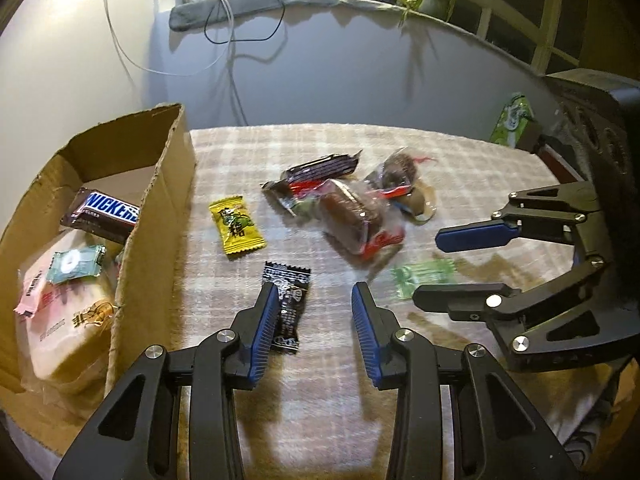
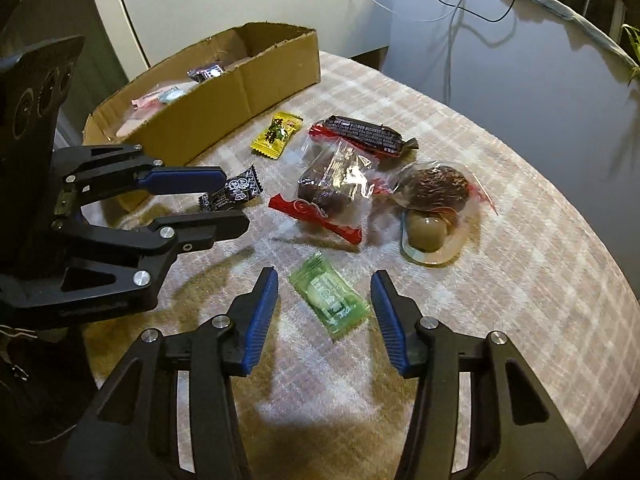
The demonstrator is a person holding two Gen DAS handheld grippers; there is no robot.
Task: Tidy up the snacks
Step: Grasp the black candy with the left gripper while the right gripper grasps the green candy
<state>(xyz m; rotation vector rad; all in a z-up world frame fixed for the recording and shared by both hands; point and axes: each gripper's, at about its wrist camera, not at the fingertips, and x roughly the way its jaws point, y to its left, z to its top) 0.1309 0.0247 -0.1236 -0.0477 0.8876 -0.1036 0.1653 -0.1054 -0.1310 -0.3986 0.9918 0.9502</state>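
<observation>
A black candy wrapper (image 1: pixel 289 312) lies on the checked cloth between the jaws of my left gripper (image 1: pixel 314 292), close against the left pad; the jaws are apart and do not pinch it. From the right wrist view the same black candy (image 2: pixel 234 191) sits inside the left gripper (image 2: pixel 234 199). A green candy (image 2: pixel 329 304) lies between the jaws of my right gripper (image 2: pixel 325 280), with gaps on both sides. The cardboard box (image 1: pixel 160 208) at the left holds a Snickers bar (image 1: pixel 105 212) and other packets.
A yellow candy (image 1: pixel 237 225) lies beside the box wall. A heap of clear-wrapped dark snacks (image 1: pixel 348 216) sits mid-table beyond both grippers. A green packet (image 1: pixel 512 120) stands at the far right edge. Cables (image 1: pixel 240 32) hang on the wall behind.
</observation>
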